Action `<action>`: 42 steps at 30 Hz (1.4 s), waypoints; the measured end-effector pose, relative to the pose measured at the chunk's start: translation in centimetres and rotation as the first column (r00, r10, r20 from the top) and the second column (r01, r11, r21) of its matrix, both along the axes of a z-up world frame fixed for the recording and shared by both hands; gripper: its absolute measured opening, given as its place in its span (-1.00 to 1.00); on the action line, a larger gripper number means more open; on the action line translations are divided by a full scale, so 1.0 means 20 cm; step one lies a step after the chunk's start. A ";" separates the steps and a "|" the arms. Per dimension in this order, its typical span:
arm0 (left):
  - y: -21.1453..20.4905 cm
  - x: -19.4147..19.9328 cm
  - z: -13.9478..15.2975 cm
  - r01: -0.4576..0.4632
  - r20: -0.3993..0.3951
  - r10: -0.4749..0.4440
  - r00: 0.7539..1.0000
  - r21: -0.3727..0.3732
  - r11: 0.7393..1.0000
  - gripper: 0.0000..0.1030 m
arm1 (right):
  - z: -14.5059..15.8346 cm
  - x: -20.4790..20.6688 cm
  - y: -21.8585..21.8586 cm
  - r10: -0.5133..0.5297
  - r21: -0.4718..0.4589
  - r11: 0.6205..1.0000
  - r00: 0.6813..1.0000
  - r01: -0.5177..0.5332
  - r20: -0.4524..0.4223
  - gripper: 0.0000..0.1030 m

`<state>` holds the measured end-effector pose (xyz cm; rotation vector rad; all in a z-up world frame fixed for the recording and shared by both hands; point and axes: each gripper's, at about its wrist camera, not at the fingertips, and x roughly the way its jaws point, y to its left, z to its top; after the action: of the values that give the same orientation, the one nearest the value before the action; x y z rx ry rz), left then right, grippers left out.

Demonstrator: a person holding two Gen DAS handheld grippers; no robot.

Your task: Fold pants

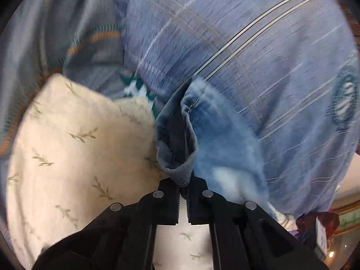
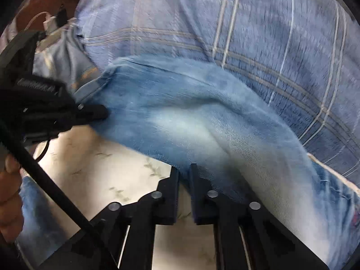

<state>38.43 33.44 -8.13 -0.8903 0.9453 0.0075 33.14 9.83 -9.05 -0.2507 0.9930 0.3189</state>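
place: home, likely a bedroom | surface: cream sheet printed with small leaf sprigs, at 8 o'clock in the left wrist view | bedding: blue plaid cover at 1 o'clock | cues: grey knit garment at 10 o'clock; charger and cable at 10 o'clock in the right wrist view

A blue plaid bedsheet with pale and tan stripes fills most of both views, blurred by motion; on it lies a cream cloth printed with small olive leaf sprigs, seen again in the right wrist view; a grey blanket with an orange and teal border sits bunched at upper left; at the lower right edge, a framed ledge and a small warm light show dimly.
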 end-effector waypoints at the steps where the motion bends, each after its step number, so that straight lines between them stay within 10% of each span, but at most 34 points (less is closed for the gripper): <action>1: -0.01 -0.06 0.07 -0.001 0.042 0.001 0.999 0.000 1.000 -0.97 | 0.04 -0.03 0.01 0.010 -0.004 1.000 1.000 -0.010 0.014 -0.94; 7: 0.03 -0.46 0.31 -0.057 0.093 0.042 0.995 0.163 0.985 -0.97 | 0.32 -0.37 0.06 0.088 0.138 0.986 0.995 -0.093 0.038 -0.94; 13: 0.02 -0.38 -0.03 0.025 -0.225 0.040 0.974 0.278 0.960 -0.84 | -0.06 -0.39 0.16 0.035 0.108 0.994 0.982 -0.015 -0.185 -0.63; 15: 0.02 -0.40 0.01 0.009 -0.185 0.048 0.982 0.292 0.956 -0.82 | -0.02 -0.44 0.10 -0.006 0.200 0.979 0.982 0.045 -0.191 -0.39; 18: -0.07 -0.48 0.19 -0.052 -0.052 0.081 0.995 0.412 0.910 -0.39 | 0.19 -0.58 -0.04 -0.053 0.304 0.949 0.994 0.080 -0.097 0.65; 20: -0.15 -0.57 0.28 -0.096 0.033 0.092 0.995 0.501 0.860 -0.04 | 0.31 -0.70 -0.16 -0.094 0.325 0.940 0.995 0.102 -0.040 0.66; 24: -0.34 -0.76 0.41 -0.160 0.139 0.094 0.986 0.603 0.781 0.01 | 0.46 -0.89 -0.47 -0.194 0.372 0.909 0.981 0.187 -0.019 0.66; 28: -0.58 -0.84 0.39 -0.030 0.183 -0.068 0.981 0.487 0.873 0.11 | 0.55 -1.08 -0.79 -0.319 0.409 0.865 0.948 0.293 -0.003 0.67; 34: -0.91 -0.88 0.27 0.230 0.158 -0.277 0.948 0.262 0.937 0.11 | 0.53 -1.10 -1.19 -0.417 0.435 0.809 0.908 0.394 -0.048 0.67; 37: -0.99 -0.84 0.23 0.276 0.169 -0.299 0.939 0.145 0.950 0.12 | 0.52 -1.08 -1.40 -0.426 0.443 0.796 0.902 0.412 -0.074 0.67; 42: -1.08 -0.74 0.17 0.302 0.173 -0.337 0.925 0.201 0.932 0.13 | 0.43 -0.95 -1.71 -0.488 0.389 0.779 0.865 0.492 -0.117 0.67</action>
<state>23.62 11.77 -4.81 -0.5575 0.8724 -0.2768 14.14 -24.41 -0.42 0.3955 0.9396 0.0390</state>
